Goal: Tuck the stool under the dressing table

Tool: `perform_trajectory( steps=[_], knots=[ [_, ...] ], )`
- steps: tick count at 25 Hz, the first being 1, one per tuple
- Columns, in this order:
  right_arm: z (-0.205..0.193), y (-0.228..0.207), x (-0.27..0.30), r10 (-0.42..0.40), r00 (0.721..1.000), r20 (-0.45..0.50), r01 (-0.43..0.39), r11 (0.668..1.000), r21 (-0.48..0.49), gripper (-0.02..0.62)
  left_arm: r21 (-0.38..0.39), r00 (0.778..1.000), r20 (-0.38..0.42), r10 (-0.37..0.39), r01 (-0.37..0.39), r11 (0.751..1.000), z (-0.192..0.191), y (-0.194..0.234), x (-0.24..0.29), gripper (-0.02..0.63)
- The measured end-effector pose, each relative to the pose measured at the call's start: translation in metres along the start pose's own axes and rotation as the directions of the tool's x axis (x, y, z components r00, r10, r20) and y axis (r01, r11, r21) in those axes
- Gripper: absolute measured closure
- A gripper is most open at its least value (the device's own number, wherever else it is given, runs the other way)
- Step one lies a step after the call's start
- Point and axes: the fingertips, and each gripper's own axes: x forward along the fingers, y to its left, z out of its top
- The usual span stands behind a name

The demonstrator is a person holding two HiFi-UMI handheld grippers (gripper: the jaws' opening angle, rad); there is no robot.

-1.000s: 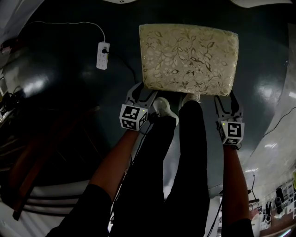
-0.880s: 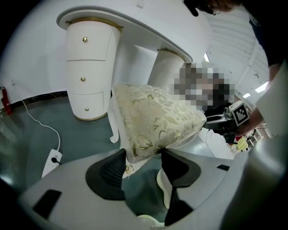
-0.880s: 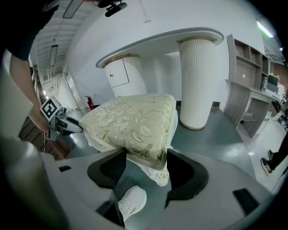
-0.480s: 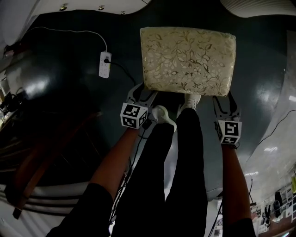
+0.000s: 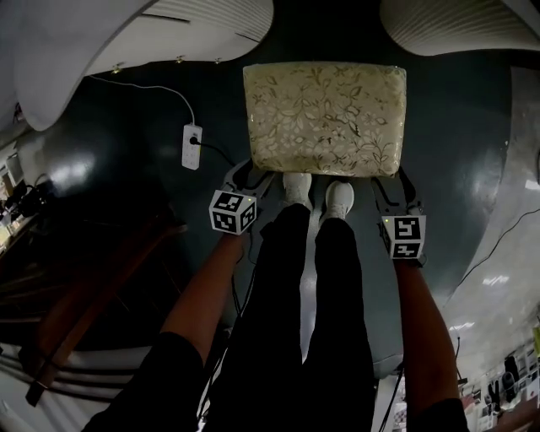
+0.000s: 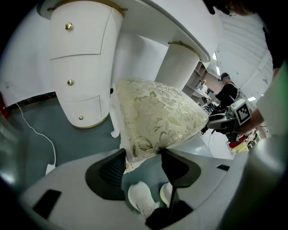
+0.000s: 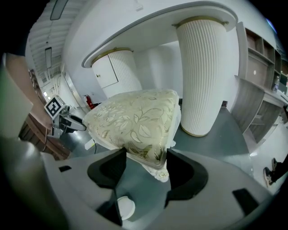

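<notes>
Both left claw [image 5: 250,175] and right claw [image 5: 388,180] on rectangular leaf-brocade stool [image 5: 324,118] corners

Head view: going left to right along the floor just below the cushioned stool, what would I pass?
Power strip → left gripper → left shoe → right shoe → right gripper. Both grippers clamp the stool at its near corners.

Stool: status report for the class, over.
Left gripper, right gripper clamped on near corners of stool. It faces dressing table gap, not yet under. Power strip off to left.
</notes>
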Motion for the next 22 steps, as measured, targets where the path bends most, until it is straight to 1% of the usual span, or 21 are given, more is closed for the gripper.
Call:
perform_trajectory(
  steps=[5, 9, 14, 19, 22],
  knots=[
    [0.0037, -0.0054, -0.0001, -0.016, 0.999, 0.030, 0.017, 1.000, -0.025, 0.331, 0.001, 0.999, 0.043, -0.013, 0.013, 1.000, -0.0008, -0.0029, 0.0018, 0.359],
    [0.0023, -0.0027, -0.0038, -0.018, 1.000, 0.006, 0.018, 1.000, -0.024, 0.331, -0.017, 0.996, 0.082, -0.029, 0.030, 0.999, -0.0035, -0.0053, 0.0003, 0.359],
    [0.0043, -0.0024, -0.0024, -0.030, 1.000, 0.003, 0.030, 0.999, -0.021, 0.331, -0.012, 0.999, 0.042, -0.019, 0.020, 1.000, -0.0007, -0.0033, -0.0013, 0.359],
    [-0.0002, -0.0010, -0.0001, -0.024, 1.000, -0.013, 0.023, 0.999, -0.045, 0.331, -0.013, 0.997, 0.073, -0.013, 0.014, 1.000, -0.0016, -0.0007, 0.0019, 0.359],
    [0.0020, -0.0016, 0.0013, -0.024, 1.000, 0.001, 0.024, 0.999, -0.048, 0.331, -0.010, 0.996, 0.086, -0.022, 0.023, 1.000, -0.0001, -0.0006, 0.0016, 0.359]
  ],
)
